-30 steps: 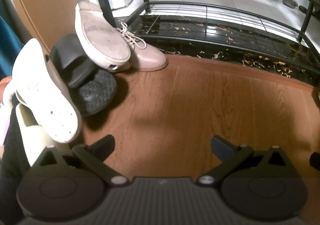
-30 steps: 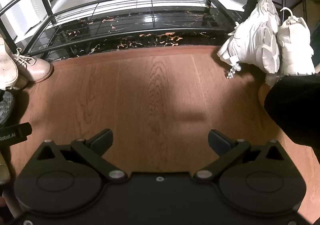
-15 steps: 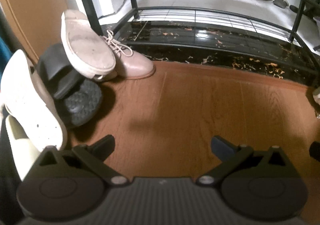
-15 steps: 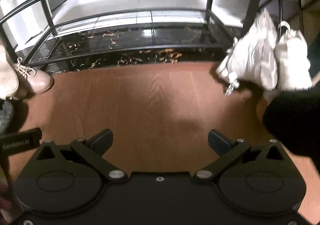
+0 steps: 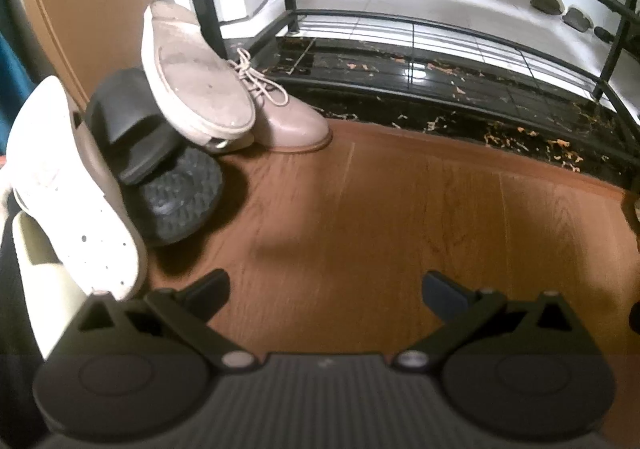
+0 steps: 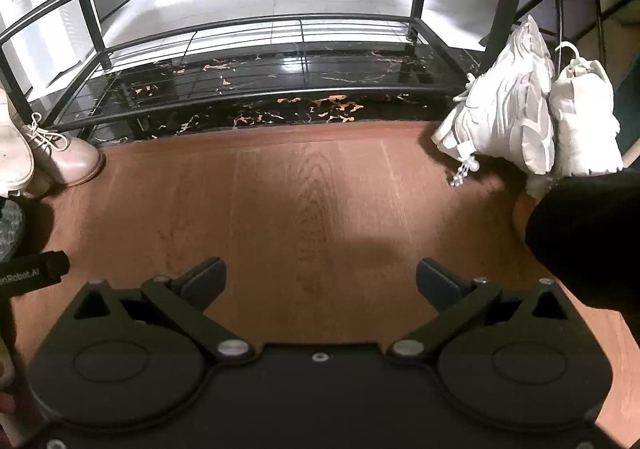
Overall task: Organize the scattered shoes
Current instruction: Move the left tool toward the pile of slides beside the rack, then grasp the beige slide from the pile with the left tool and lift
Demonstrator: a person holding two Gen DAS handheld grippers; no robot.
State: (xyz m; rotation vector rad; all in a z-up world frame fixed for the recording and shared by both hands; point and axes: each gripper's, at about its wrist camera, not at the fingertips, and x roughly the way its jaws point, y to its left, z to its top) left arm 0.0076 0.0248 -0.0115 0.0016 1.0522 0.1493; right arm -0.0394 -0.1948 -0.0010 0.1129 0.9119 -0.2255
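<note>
Several shoes lean in a heap at left in the left wrist view: pale pink lace-up shoes (image 5: 280, 117), a black rubber slipper (image 5: 176, 193), a white flat-soled sneaker (image 5: 76, 193). The left gripper (image 5: 326, 291) gapes wide, empty; pulling one shoe could topple the others. In the right wrist view, chunky white sneakers (image 6: 520, 117) lean by the black metal rack (image 6: 256, 89); the right gripper (image 6: 320, 281) is spread, empty, and dangling laces might snag.

Left of the left gripper lie two pink lace shoes (image 5: 288, 117), two black slippers (image 5: 176, 193) and two white shoes (image 5: 80, 205). Right of the right gripper stand two white sneakers (image 6: 516, 117).
</note>
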